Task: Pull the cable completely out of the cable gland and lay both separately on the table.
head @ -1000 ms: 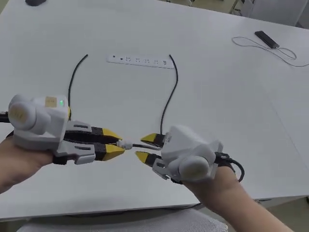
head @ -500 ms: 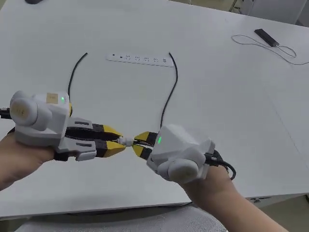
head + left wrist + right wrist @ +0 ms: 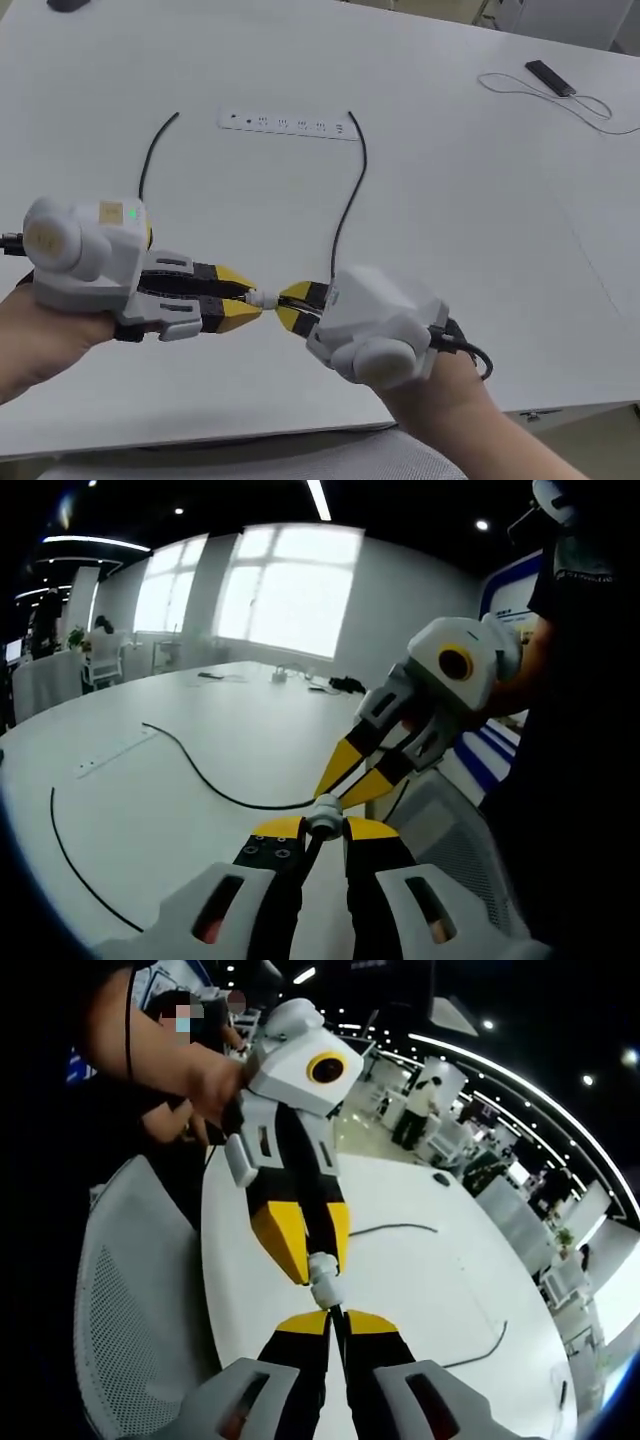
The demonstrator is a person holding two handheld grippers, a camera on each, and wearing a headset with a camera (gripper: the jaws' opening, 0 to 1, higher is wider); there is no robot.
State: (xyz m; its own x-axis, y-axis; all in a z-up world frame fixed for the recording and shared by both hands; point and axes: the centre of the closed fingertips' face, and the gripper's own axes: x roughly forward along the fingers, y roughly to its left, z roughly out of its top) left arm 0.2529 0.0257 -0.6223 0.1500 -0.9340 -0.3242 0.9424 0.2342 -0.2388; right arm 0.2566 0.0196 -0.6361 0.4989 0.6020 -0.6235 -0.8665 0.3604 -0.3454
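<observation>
Your white table (image 3: 450,220) carries a white power strip (image 3: 290,125) at its far middle. A black cable (image 3: 355,185) curves toward you from beside the strip's right end, and another black strand (image 3: 150,165) lies further left. A dark flat device (image 3: 551,78) with a thin looped cord (image 3: 606,110) sits far right.

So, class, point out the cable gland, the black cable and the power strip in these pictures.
cable gland (image 3: 262,297): head view, on its small white body.
black cable (image 3: 347,212): head view, midway along its right-hand stretch.
power strip (image 3: 290,125): head view, middle of its top face.
</observation>
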